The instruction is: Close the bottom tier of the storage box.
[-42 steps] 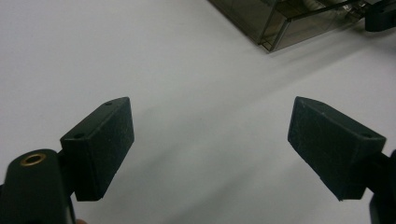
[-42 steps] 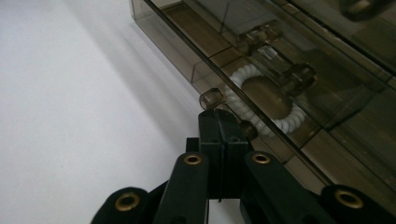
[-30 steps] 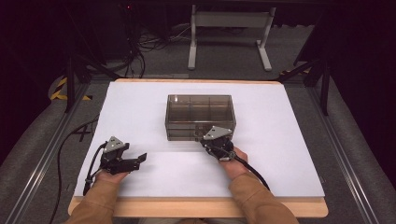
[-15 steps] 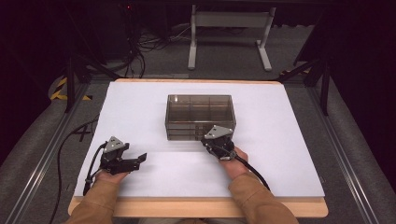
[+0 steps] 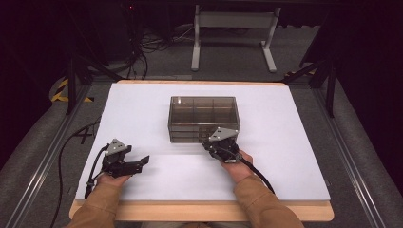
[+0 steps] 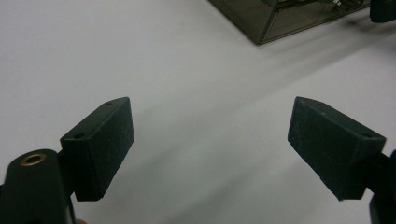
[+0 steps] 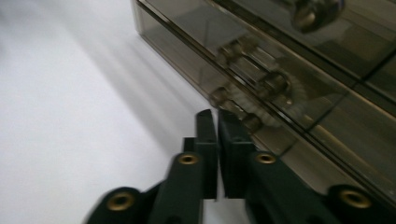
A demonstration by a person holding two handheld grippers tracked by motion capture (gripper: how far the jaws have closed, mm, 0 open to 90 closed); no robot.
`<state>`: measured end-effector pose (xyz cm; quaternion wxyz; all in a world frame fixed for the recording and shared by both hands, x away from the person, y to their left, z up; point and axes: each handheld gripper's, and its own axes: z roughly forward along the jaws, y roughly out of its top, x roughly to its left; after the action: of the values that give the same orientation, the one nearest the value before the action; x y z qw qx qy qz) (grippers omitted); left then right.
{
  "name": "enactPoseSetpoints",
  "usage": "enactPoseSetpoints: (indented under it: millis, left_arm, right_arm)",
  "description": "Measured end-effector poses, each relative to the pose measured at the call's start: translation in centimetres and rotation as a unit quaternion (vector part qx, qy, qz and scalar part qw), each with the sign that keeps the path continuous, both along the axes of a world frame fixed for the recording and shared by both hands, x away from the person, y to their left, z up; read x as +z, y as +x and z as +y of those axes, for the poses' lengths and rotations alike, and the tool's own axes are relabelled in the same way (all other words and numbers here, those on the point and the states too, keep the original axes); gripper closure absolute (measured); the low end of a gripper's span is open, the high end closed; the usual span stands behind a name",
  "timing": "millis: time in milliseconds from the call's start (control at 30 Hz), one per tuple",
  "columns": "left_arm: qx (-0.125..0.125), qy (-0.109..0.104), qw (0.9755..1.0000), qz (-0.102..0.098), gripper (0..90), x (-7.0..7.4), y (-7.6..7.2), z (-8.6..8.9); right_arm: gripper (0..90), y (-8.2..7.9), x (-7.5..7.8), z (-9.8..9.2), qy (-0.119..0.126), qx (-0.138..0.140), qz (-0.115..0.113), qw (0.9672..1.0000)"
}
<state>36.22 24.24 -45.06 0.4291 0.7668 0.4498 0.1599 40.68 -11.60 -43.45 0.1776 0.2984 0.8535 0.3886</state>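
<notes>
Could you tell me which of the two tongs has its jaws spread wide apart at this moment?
The left tongs, resting apart from the smoky box; its jaws gape over bare white table. The right tongs, at the box front, are nearly closed.

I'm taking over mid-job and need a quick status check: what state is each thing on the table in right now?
Smoky clear drawer box: upright on the white table sheet, drawers look pushed in.
Left gripper: jaws wide open, nothing between them, over bare sheet.
Right gripper: jaws nearly together, just been opening slightly, nothing visibly between them, tips at the box's lower front.
</notes>
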Motion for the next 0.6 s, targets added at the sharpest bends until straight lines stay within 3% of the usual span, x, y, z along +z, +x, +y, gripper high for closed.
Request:
enactPoseSetpoints:
  millis: [167, 400, 600]
  left_arm:
    - [0.0, -0.002, 1.0, -0.001, 15.3, 0.0, 0.1, -0.1]
    - [-0.002, -0.003, 1.0, 0.0, 15.3, 0.2, 0.2, -0.1]
    - [0.001, -0.005, 1.0, -0.001, 15.3, 0.3, 0.4, -0.1]
  right_arm:
    - [68.7, -0.4, 1.3, -0.6, 0.032, 0.016, 0.017, 0.9992]
    - [43.4, -1.2, 2.7, -1.7, 0.047, 0.044, 0.003, 0.9979]
    - [29.3, -1.4, 3.5, -2.6, 0.065, 0.054, 0.003, 0.9964]
